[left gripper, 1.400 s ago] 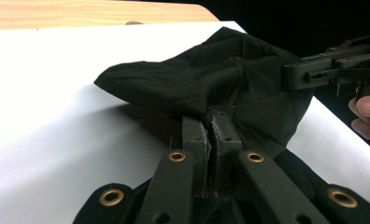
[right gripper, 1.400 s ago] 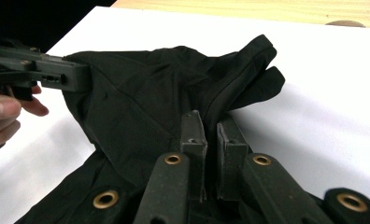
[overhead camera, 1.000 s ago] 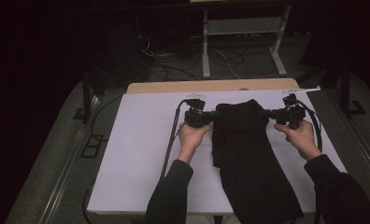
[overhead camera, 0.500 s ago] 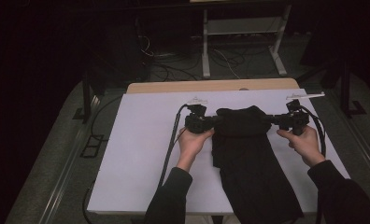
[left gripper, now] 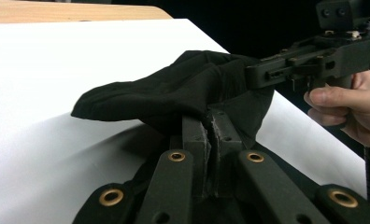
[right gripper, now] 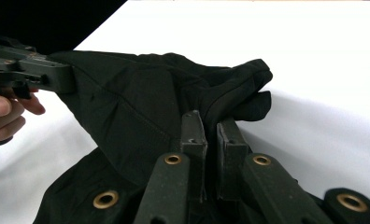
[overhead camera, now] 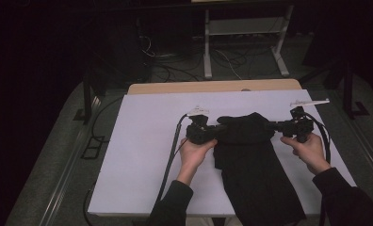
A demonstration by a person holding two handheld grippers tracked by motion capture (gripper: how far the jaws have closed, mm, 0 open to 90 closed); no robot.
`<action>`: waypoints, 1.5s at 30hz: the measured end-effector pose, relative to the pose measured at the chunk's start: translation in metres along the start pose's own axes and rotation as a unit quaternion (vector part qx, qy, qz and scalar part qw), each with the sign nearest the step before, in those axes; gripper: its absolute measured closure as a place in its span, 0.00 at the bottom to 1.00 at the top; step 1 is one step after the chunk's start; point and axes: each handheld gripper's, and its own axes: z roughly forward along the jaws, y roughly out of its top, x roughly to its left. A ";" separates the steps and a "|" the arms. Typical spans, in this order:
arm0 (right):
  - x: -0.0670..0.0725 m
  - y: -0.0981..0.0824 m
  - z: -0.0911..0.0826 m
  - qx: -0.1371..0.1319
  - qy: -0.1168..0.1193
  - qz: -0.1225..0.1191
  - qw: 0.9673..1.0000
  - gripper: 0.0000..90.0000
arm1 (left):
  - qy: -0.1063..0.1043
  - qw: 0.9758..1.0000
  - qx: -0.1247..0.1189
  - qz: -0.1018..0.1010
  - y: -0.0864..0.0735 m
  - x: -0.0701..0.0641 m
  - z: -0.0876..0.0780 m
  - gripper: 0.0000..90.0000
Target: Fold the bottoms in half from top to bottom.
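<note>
A black garment (overhead camera: 256, 181) lies lengthwise on the white table cover (overhead camera: 137, 160), its lower end reaching the near edge. My left gripper (overhead camera: 218, 128) is shut on the left corner of the garment's top edge, and my right gripper (overhead camera: 273, 126) is shut on the right corner. The two point at each other with the top edge bunched and lifted between them. In the left gripper view the jaws (left gripper: 211, 125) pinch a fold of the black cloth (left gripper: 169, 93), with the other gripper (left gripper: 309, 63) beyond. In the right gripper view the jaws (right gripper: 210, 125) pinch the cloth (right gripper: 136, 102).
A strip of bare wooden tabletop (overhead camera: 213, 87) shows past the far edge of the cover. A black cable (overhead camera: 169, 157) runs from the left gripper down to the near edge. White metal frame legs (overhead camera: 243, 35) and floor cables stand behind the table.
Both hands have drawn a little toward the person, taking the garment's top edge with them. Both grippers stay shut on the cloth.
</note>
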 end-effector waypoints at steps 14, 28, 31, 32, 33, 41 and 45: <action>0.004 -0.011 -0.004 0.006 0.005 0.003 1.000 0.92 | -0.014 1.000 0.016 0.008 -0.018 -0.014 -0.006 0.95; 0.006 -0.031 -0.007 0.027 0.002 0.003 1.000 0.92 | -0.025 0.999 0.030 0.026 -0.040 -0.030 -0.007 0.95; 0.005 -0.036 -0.005 0.030 0.000 0.006 1.000 0.92 | -0.026 0.999 0.035 0.024 -0.047 -0.030 -0.005 0.95; 0.005 -0.038 -0.005 0.034 0.000 0.007 0.999 0.92 | -0.027 0.999 0.036 0.023 -0.049 -0.030 -0.005 0.95; 0.005 -0.039 -0.004 0.036 0.000 0.007 0.999 0.92 | -0.026 0.999 0.037 0.022 -0.050 -0.030 -0.005 0.95; 0.007 -0.047 -0.004 0.043 -0.001 0.007 0.999 0.92 | -0.032 0.999 0.028 0.016 -0.062 -0.028 -0.006 0.95; 0.008 -0.050 -0.005 0.050 -0.001 0.008 0.999 0.92 | -0.037 0.999 0.030 0.014 -0.068 -0.028 -0.005 0.95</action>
